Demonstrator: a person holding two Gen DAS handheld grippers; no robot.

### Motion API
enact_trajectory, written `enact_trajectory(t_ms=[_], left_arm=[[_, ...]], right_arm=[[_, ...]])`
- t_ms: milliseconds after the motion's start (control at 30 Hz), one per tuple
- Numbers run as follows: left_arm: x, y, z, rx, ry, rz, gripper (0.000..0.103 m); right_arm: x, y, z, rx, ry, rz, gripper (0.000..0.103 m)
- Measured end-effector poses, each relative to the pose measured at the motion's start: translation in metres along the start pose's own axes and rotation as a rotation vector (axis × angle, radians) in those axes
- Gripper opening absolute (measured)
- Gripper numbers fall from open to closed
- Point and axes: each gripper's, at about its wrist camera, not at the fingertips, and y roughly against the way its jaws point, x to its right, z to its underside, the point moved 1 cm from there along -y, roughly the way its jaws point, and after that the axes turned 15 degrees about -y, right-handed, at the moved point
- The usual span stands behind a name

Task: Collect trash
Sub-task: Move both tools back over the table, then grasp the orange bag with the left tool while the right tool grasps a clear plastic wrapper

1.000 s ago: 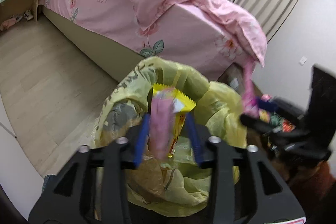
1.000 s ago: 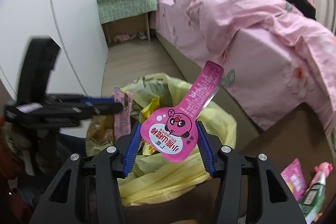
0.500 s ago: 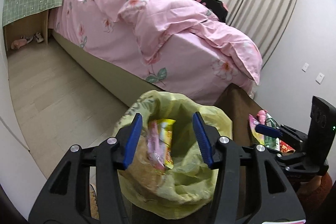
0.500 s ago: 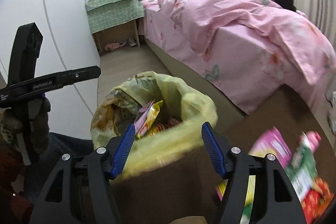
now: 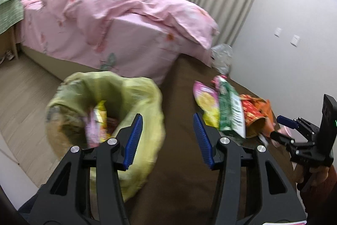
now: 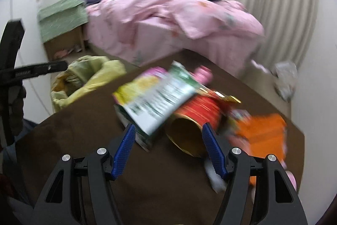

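A yellow trash bag stands open beside the brown table, with snack wrappers inside; it also shows in the right wrist view. My left gripper is open and empty, over the table edge next to the bag. My right gripper is open and empty, just in front of a trash pile on the table: a green and white packet, a red tube lying on its side, an orange wrapper. The pile also shows in the left wrist view.
A bed with a pink duvet stands behind the table. A crumpled clear bag lies at the table's far corner by the wall. A green-covered bedside cabinet stands at the far left.
Both grippers let their pink wrappers go into the bag and opened. Both then swung right, from over the bag to the table; the right one now faces the trash pile.
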Motion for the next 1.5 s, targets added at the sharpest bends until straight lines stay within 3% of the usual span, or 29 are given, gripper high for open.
enact_trajectory(t_ms=[200, 400, 467, 567, 733, 933, 1033, 1100, 1167, 1200, 1267, 1500], left_arm=[[0.049, -0.021, -0.006, -0.033, -0.077, 0.091, 0.047], [0.102, -0.036, -0.023, -0.033, -0.174, 0.165, 0.047], [0.119, -0.043, -0.031, -0.031, -0.197, 0.197, 0.047], [0.161, -0.059, -0.046, -0.010, -0.316, 0.250, 0.047], [0.228, -0.107, -0.068, -0.020, -0.451, 0.357, 0.047], [0.284, -0.192, -0.085, -0.185, -0.551, 0.273, 0.047], [0.287, -0.222, -0.082, -0.307, -0.489, 0.281, 0.047], [0.286, -0.233, -0.079, -0.358, -0.460, 0.265, 0.038], [0.284, -0.234, -0.076, -0.354, -0.481, 0.217, 0.017], [0.281, -0.234, -0.075, -0.353, -0.480, 0.206, 0.013], [0.271, -0.227, -0.081, -0.339, -0.418, 0.268, 0.002], [0.239, -0.154, -0.105, -0.181, -0.337, 0.263, 0.001]], right_arm=[[0.092, 0.038, 0.012, 0.060, -0.164, 0.150, 0.062], [0.174, 0.052, 0.013, 0.051, -0.313, 0.193, 0.062], [0.190, 0.056, 0.017, 0.074, -0.326, 0.223, 0.062], [0.204, 0.060, 0.028, 0.105, -0.349, 0.256, 0.062], [0.226, 0.062, 0.052, 0.108, -0.425, 0.240, 0.062], [0.243, 0.065, 0.076, 0.103, -0.518, 0.224, 0.062], [0.245, 0.066, 0.084, 0.095, -0.535, 0.217, 0.062], [0.245, 0.066, 0.089, 0.093, -0.531, 0.231, 0.062], [0.244, 0.066, 0.091, 0.088, -0.528, 0.232, 0.062], [0.244, 0.066, 0.092, 0.087, -0.529, 0.230, 0.062], [0.243, 0.065, 0.091, 0.090, -0.532, 0.223, 0.062], [0.228, 0.062, 0.084, 0.104, -0.499, 0.189, 0.062]])
